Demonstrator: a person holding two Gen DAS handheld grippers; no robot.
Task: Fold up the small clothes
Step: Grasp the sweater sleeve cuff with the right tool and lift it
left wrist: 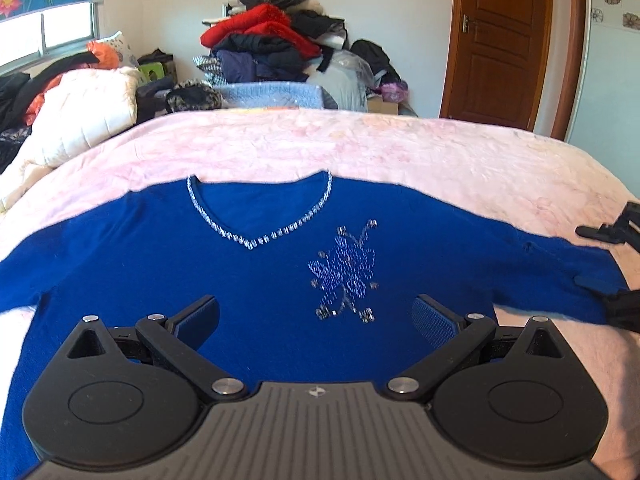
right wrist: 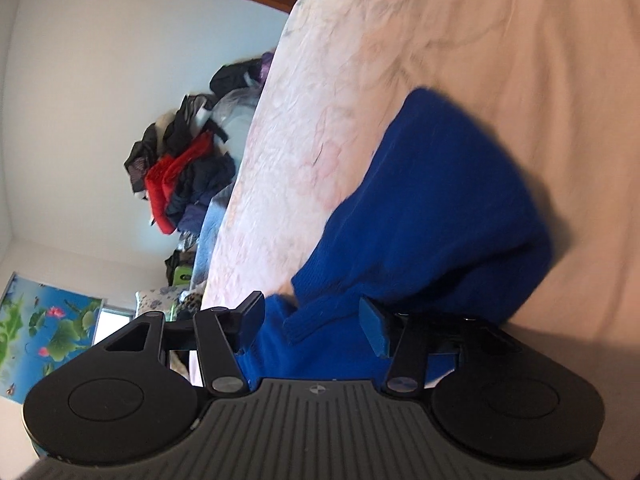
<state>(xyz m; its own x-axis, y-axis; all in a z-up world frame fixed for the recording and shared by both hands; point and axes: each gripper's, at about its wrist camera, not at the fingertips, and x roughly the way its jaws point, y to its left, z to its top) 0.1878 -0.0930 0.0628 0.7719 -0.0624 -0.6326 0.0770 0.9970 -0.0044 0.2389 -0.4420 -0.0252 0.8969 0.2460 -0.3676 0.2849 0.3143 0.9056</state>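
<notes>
A blue sweater (left wrist: 256, 280) was seen spread face up on the pink bedspread (left wrist: 400, 152), its silver-trimmed neckline (left wrist: 256, 236) toward twelve o'clock in the left wrist view and a beaded butterfly (left wrist: 346, 272) just right of the middle. The body lay flat and unfolded, and both sleeves were stretched outward — one toward nine o'clock, the other toward three o'clock. The left gripper (left wrist: 316, 318) was held over the lower part of the sweater at six o'clock, its jaws spread wide with nothing between them. At three o'clock in that view, the right gripper (left wrist: 600, 260) was found at the end of the right sleeve. In the right wrist view the right gripper (right wrist: 312, 320) was shown with its jaws parted on either side of the sleeve cuff (right wrist: 316, 316); the cuff lay between the pads, but a firm grip was not evident, so it was judged released and only placed around the fabric. A heap of clothes (left wrist: 272, 44) was stacked beyond the bed at twelve o'clock. The task was judged to be at its very start — the garment had been laid out, no fold had been made, and the sleeves and body were all left to be folded.
</notes>
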